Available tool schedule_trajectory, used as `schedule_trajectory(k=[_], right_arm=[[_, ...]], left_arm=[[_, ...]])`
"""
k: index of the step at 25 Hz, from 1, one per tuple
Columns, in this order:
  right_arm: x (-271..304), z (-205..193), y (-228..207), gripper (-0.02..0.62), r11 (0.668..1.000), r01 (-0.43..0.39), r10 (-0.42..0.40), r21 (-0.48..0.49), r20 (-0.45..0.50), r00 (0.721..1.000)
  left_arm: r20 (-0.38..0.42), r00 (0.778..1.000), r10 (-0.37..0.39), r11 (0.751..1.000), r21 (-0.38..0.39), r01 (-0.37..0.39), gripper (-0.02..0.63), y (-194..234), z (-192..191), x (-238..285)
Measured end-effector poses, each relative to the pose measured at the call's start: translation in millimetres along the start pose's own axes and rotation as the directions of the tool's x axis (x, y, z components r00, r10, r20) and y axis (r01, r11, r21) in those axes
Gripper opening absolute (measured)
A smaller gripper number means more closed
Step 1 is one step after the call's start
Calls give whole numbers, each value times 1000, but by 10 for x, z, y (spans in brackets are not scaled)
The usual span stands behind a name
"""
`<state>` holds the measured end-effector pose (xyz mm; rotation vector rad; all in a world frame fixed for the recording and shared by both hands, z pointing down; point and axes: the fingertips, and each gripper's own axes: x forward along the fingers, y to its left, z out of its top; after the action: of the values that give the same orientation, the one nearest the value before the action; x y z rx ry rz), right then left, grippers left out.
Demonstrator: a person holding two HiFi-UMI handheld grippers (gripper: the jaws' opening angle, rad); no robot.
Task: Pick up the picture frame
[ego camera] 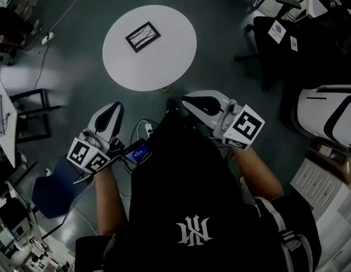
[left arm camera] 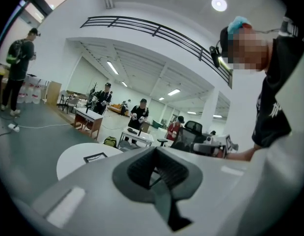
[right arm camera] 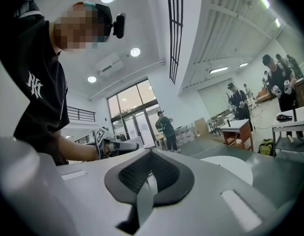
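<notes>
Black picture frame (ego camera: 143,37) flat on round white bench (ego camera: 169,61), L tongs (ego camera: 111,113) & R tongs (ego camera: 192,102) short of bench's near edge, both pinched closed, nothing in them

I am wearing a black shirt (ego camera: 186,208) bearing a white emblem. My left gripper (ego camera: 114,107) and right gripper (ego camera: 189,101) are showing white shells, black pads and black-and-white square markers. At twelve o'clock, the black picture frame (ego camera: 143,37) is contrasting with the white table (ego camera: 164,67) and dark grey floor (ego camera: 79,67).
</notes>
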<state>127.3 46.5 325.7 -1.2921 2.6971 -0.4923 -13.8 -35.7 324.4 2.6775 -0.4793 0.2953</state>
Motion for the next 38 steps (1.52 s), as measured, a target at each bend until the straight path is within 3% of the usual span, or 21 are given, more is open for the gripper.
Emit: schedule_trajectory(k=[7, 14, 22, 30, 38], right_arm=[[176, -49, -505, 0, 999, 35, -34, 29, -44, 998], [719, 225, -1149, 0, 1000, 21, -20, 10, -88, 996], [1265, 410, -1628, 0, 1000, 29, -27, 11, -123, 992], [1764, 448, -2083, 2, 999, 53, -51, 8, -156, 986], [2095, 283, -2537, 58, 999, -37, 41, 19, -228, 973]], left_arm=[[4, 1000, 9, 999, -52, -9, 3, 480, -20, 309], [51, 999, 15, 996, -84, -11, 3, 1177, 356, 757], [47, 998, 39, 992, -121, -33, 3, 1817, 583, 941], [-22, 997, 76, 978, -193, -79, 3, 2421, 419, 1156], [-65, 988, 142, 962, -224, -154, 3, 2649, 254, 1450]])
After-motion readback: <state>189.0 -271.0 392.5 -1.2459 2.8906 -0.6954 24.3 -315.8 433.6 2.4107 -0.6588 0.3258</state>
